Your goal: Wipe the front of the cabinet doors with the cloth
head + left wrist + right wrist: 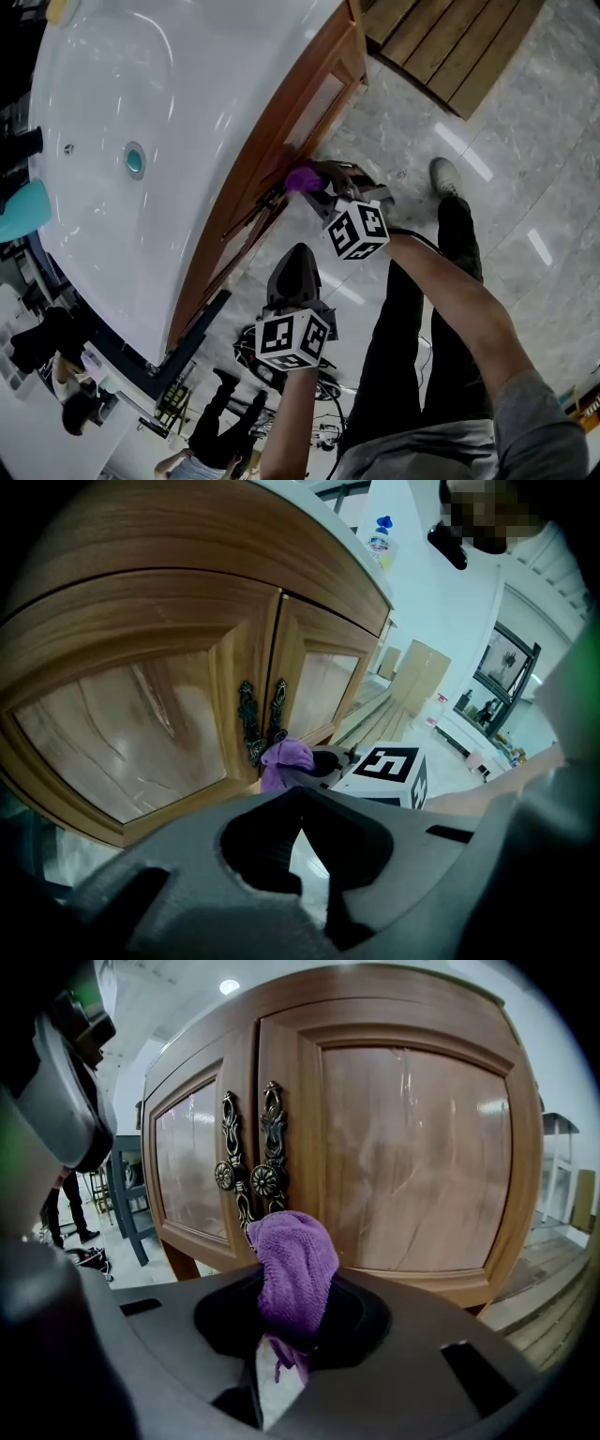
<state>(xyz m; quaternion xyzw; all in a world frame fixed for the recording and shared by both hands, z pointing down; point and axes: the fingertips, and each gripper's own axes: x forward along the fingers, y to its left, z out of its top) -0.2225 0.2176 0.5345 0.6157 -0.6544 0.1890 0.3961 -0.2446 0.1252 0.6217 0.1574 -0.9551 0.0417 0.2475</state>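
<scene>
Left gripper [300,794] hangs nearest the person, back from the cabinet, its jaws pressed together on nothing. Ahead of it, the right gripper [323,183] is clamped on the purple cloth [292,1260], which bulges up out of the jaws. The cloth sits at the seam of the two wooden cabinet doors [412,1147], just below the ornate metal handles [251,1177]. Above the doors lies the white washbasin [141,84].
</scene>
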